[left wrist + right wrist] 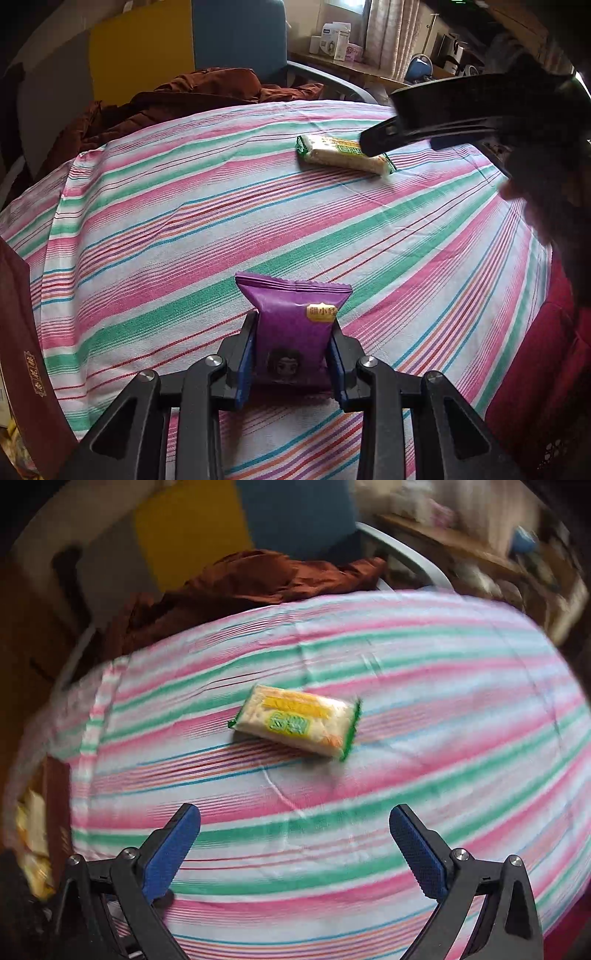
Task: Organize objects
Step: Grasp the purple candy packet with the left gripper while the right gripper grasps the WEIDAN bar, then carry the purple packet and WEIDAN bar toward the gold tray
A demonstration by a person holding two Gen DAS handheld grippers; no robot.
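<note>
My left gripper [291, 332] is shut on a purple snack packet [293, 321], held upright just above the striped cloth [184, 221]. A green-and-yellow cracker packet [343, 155] lies flat on the cloth at the far right; in the right wrist view the cracker packet [295, 720] sits ahead of my right gripper [295, 823], which is open and empty, a short way in front of it. In the left wrist view the right gripper [461, 114] hovers just above the cracker packet's right end.
A dark red box [22, 350] stands at the cloth's left edge; in the right wrist view the box [55, 812] holds yellowish packets. A brown garment [177, 99] lies on a chair behind the cloth. A cluttered shelf [351, 62] is at the back.
</note>
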